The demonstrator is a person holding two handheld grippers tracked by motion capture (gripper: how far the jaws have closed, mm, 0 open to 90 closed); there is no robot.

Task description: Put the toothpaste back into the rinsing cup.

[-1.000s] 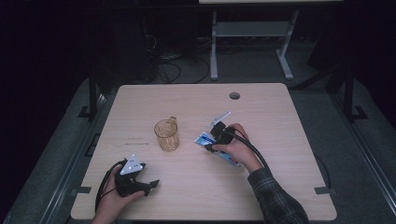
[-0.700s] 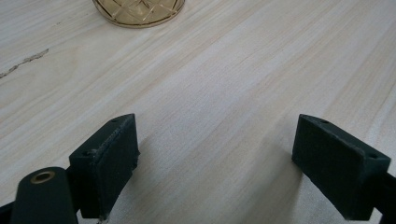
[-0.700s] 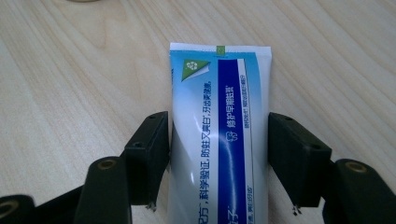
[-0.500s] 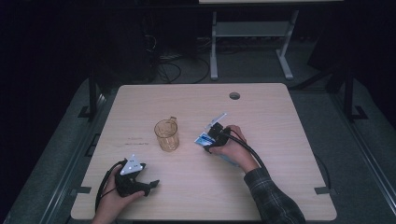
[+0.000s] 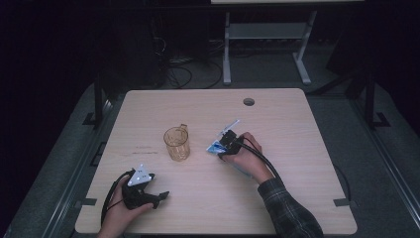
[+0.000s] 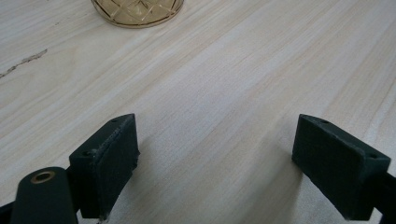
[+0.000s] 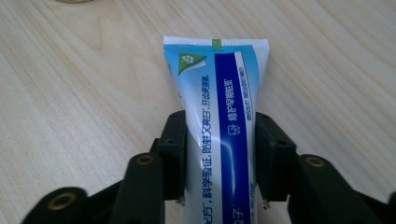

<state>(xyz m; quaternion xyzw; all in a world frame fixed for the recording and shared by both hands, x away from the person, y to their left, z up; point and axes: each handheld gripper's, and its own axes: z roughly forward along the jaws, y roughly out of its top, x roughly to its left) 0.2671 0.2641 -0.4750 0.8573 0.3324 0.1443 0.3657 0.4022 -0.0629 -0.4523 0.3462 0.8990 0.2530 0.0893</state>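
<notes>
Nearest, at the table's (image 5: pixel 297 119) near-left corner, the left gripper (image 5: pixel 148 196) rests with its 2 jaws spread wide on bare wood, holding nothing. Farther in, right of centre, the right gripper (image 7: pixel 219 156) has just been closing its jaws, and they now pinch the toothpaste tube (image 7: pixel 219 107) lying flat on the table. The tube looks light, soft and a little slick; gripping across its fuller middle, as here, seems soundest. Just left stands the amber cup (image 5: pixel 177 143).
</notes>
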